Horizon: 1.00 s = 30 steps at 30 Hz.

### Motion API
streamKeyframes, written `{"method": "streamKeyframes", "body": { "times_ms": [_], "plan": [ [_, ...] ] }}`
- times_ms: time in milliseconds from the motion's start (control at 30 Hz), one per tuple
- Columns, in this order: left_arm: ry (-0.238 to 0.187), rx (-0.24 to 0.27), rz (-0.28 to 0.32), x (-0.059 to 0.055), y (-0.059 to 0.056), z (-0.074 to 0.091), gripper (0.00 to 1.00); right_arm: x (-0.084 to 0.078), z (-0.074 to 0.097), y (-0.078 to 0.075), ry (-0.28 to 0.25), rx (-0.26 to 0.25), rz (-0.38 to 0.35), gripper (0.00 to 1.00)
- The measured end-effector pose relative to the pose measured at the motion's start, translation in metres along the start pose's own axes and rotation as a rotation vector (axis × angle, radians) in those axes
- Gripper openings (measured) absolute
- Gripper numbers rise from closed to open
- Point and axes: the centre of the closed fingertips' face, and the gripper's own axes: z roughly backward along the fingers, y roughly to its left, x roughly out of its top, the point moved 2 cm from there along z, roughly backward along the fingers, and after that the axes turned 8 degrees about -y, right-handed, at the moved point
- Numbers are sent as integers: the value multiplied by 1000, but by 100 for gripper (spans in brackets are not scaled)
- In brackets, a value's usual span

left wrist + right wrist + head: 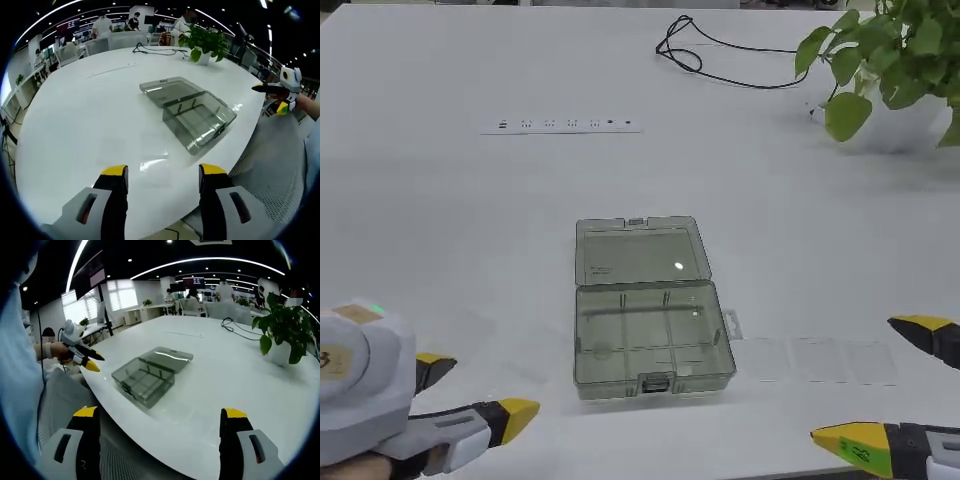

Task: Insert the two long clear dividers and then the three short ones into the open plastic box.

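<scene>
Plastic box: the plastic box [610, 385] lies open at mid-table, a little to the near side. Its lid [640, 250] is folded flat back on the far side and the latch is on the near wall. Faint lines cross the inside, and I cannot tell whether they are ribs or dividers.

Short dividers: three short dividers [817, 358], clear squares, lie flat in a row on the table [440, 230] just right of the box. They are apart from one another.

Long dividers: faint clear sheets [150, 156] lie on the table left of the box. They are too faint to tell their outline.

Left gripper: the left gripper [478, 388] hovers at the near left with its jaws spread and nothing between them. The box sits to its right, well apart. In the left gripper view the clear sheets lie just ahead of the gap between the jaws, and the box is farther on and to the right.

Right gripper: the right gripper [880, 385] hovers at the near right with its jaws wide apart and empty. The right end of the short row lies near the gap between its two tips, untouched. The box is farther left.

Far side: a white power strip [560, 125], a black cable [720, 55] and a potted plant [890, 60] at the far right.
</scene>
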Motion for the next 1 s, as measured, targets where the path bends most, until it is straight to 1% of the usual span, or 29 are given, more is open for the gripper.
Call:
{"method": "streamKeyframes", "body": {
  "times_ms": [33,100,133,200,233,267,333,400,500,667,767,867,1000],
  "plan": [
    [21,10,7,-3,1,-2,54,-1,0,0,3,2,-1,100],
    [33,23,21,-5,3,-7,52,-1,-1,1,6,4,1,100],
    [49,33,25,-7,4,-8,50,-1,0,0,6,5,0,100],
    [69,42,7,-11,5,-12,50,-1,0,0,7,6,-3,100],
    [95,44,0,-15,6,-14,49,-1,0,0,7,4,-4,100],
    [100,43,-10,-17,6,-16,49,-1,0,0,8,5,-5,100],
    [125,52,-11,-21,7,-18,46,-1,0,0,9,6,-7,100],
    [127,62,-1,-23,10,-22,45,-2,0,-1,11,6,-8,100],
    [141,69,-9,-26,13,-26,42,-2,1,-1,11,4,-12,100],
    [177,70,-38,-31,13,-31,39,-2,1,-2,12,-2,-15,100],
    [183,73,-46,-33,15,-35,38,-2,1,-2,12,-4,-18,100],
    [187,69,-47,-34,16,-36,37,-2,2,-2,15,-6,-20,100],
    [200,72,-74,-35,15,-36,36,-1,1,-2,19,-7,-17,100]
  ]
}}
